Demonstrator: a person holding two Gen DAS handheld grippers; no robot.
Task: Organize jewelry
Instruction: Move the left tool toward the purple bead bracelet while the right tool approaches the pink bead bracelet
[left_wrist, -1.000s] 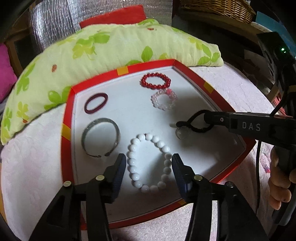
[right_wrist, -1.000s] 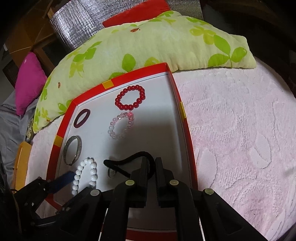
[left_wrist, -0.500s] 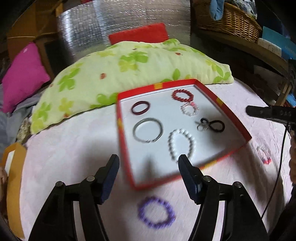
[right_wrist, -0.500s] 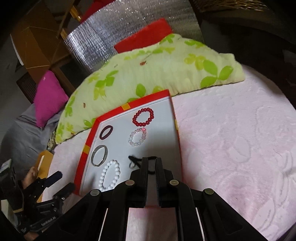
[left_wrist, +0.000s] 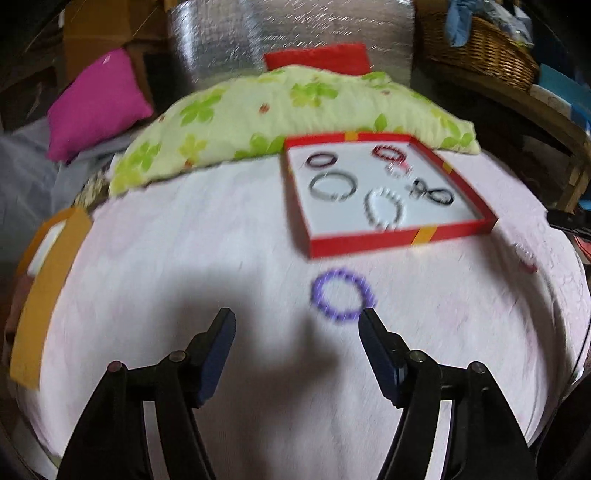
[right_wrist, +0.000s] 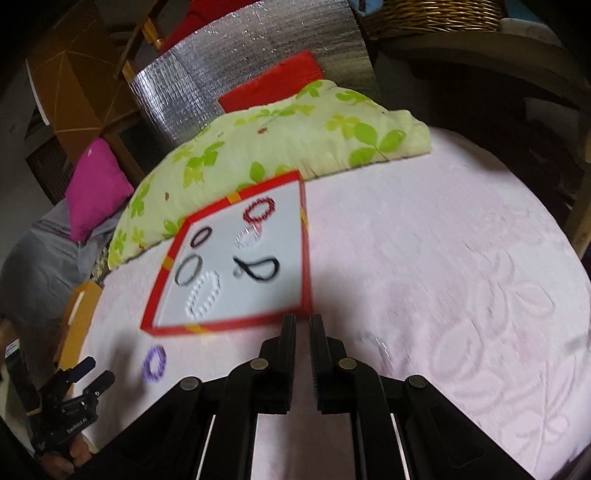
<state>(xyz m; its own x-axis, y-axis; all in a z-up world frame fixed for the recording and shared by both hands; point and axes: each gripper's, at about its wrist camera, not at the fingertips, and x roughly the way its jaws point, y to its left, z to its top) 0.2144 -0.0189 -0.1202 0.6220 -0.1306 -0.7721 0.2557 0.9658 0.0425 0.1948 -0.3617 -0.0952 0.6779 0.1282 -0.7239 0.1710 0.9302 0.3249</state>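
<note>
**Purple bracelet waits on the bed, near the tray**

Nearest, the left gripper (left_wrist: 297, 326) is empty, its jaws opening. Just beyond lies a purple bracelet (left_wrist: 341, 295), likely light, floppy and slippery; pinch one side of the loop. The right gripper (right_wrist: 303, 326) is closed, empty. Farther off, the red tray (left_wrist: 402, 242) holds six pieces.

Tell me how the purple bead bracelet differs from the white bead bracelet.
The purple bracelet lies on the pink cloth, outside the red tray; the white bracelet lies inside it. The purple one is near the left gripper; the white one is farther off. Both are beaded loops lying flat.
</note>
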